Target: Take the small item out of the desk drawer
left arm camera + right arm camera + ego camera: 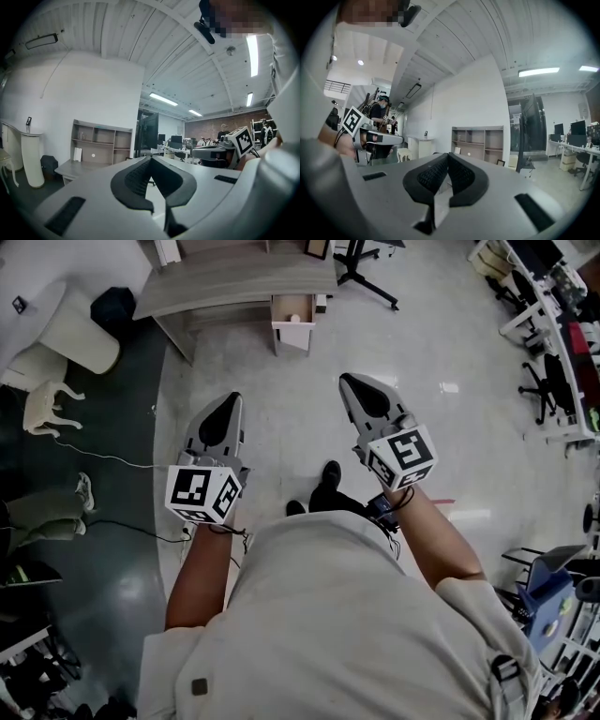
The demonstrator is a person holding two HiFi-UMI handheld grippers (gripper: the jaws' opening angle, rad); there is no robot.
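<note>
Grey wooden desk [234,282] at far side of glossy floor [450,437], well apart from person. Drawer [292,337] under desk stands open; small white item [295,319] lies inside. Left gripper [232,404] and right gripper [350,383] held side by side above floor. Both pairs of jaws closed tip to tip, nothing between them.

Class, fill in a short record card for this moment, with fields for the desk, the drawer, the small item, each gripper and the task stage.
Desk: grey desk, across the floor ahead of the person
Drawer: drawer pulled open at the desk's front
Small item: pale small item lying in the drawer, too small to identify
Left gripper: left gripper jaws together, empty, far from the desk
Right gripper: right gripper jaws together, empty
Task stage: item not yet reached
</note>
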